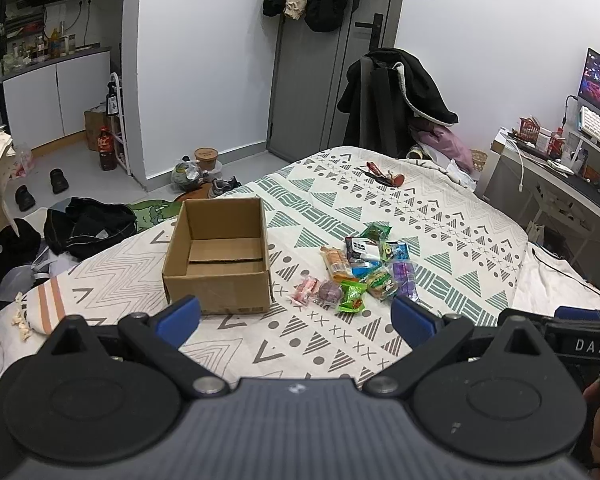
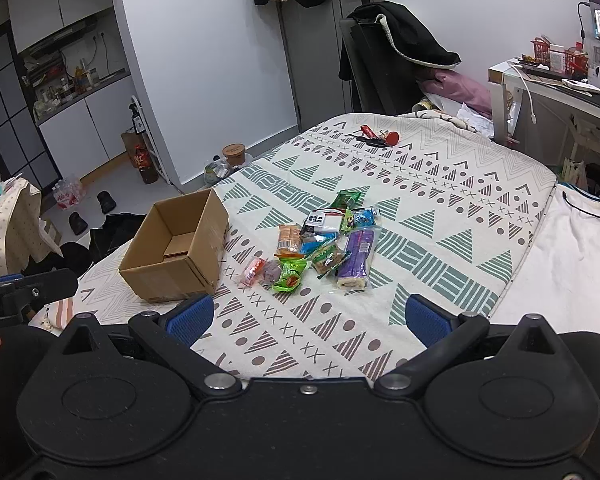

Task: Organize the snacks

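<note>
Both grippers hover above the patterned bed [image 1: 440, 216], the left gripper [image 1: 296, 320] and right gripper [image 2: 308, 318] each spread wide and holding nothing. The snack packets [image 2: 324, 240] lie heaped mid-bed, just right of the empty cardboard box [image 1: 220, 256].

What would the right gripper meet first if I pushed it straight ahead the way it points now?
Probably bare patterned bedspread first. The open right gripper aims slightly down; just beyond lies the snack pile, its bright green packet nearest. Depth is hard to judge through the fisheye.
</note>
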`<state>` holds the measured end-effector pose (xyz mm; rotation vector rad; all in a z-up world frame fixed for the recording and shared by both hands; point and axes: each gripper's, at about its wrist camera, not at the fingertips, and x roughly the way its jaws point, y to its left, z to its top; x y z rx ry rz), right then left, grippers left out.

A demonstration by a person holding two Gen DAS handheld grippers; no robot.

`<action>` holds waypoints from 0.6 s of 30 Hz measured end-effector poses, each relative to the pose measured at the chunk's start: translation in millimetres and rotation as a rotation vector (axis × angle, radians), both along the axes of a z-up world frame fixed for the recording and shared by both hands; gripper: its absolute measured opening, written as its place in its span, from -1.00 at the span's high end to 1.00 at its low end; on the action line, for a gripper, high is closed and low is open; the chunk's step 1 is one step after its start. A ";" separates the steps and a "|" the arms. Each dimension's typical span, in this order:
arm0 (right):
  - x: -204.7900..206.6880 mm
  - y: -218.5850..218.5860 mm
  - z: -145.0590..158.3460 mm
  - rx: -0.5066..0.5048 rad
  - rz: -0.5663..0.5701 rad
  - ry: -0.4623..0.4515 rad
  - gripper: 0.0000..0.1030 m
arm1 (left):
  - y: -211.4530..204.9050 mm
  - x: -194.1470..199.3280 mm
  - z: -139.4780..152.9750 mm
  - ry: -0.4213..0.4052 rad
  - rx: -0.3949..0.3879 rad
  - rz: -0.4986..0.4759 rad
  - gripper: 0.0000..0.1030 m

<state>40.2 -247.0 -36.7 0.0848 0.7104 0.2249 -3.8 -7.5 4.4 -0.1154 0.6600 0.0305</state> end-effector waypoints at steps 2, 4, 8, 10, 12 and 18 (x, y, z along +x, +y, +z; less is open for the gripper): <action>1.4 -0.4 -0.5 0.001 0.001 0.002 -1.00 | 1.4 1.5 -0.9 0.001 -0.003 0.001 -0.97; 2.9 0.0 -1.0 -0.001 0.003 0.001 -1.00 | 1.9 1.3 -1.1 0.001 -0.003 0.000 -0.97; 9.4 0.3 -4.0 -0.002 0.010 0.001 -1.00 | 2.4 3.3 -2.9 0.002 -0.007 0.006 -0.96; 15.6 -0.6 -6.2 0.000 0.008 0.000 -1.00 | 1.5 7.9 -5.2 0.003 -0.014 0.001 -0.96; 22.5 -1.9 -9.4 0.004 0.006 0.003 -1.00 | 5.1 16.8 -8.9 0.004 -0.021 -0.002 -0.96; 49.3 -7.2 -27.0 0.004 -0.014 0.037 -0.98 | 3.7 48.9 -25.8 0.027 -0.063 -0.005 -0.92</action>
